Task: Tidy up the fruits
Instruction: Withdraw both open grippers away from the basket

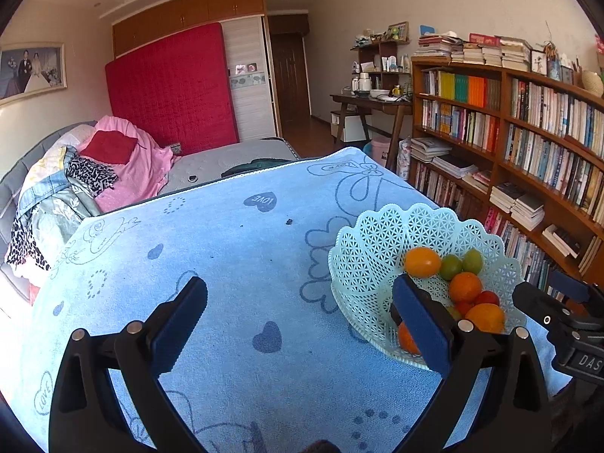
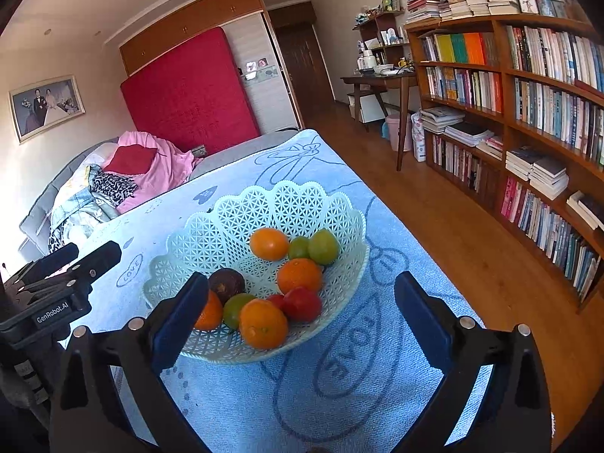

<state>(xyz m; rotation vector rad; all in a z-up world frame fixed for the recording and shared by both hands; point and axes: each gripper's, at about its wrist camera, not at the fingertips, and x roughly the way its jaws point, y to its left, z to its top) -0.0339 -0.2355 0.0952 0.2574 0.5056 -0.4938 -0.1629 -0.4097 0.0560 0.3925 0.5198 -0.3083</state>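
One orange fruit (image 2: 207,313) in the pale green lattice plastic basket (image 2: 211,234) is half hidden behind a finger of the right gripper (image 2: 302,321); both it and the left gripper (image 1: 302,321) are held with jaws wide apart and empty over the light blue patterned towel (image 1: 226,249), with a wooden bookshelf (image 2: 506,71) at the right.

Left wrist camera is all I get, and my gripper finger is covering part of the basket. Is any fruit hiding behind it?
Observer: Yes. A dark purple-brown fruit lies in the basket, on its near left side.
Operator: Ooh! Is the other gripper holding anything? I only see its edge.
Observer: No. The right gripper is wide open with nothing gripped, in front of the basket.
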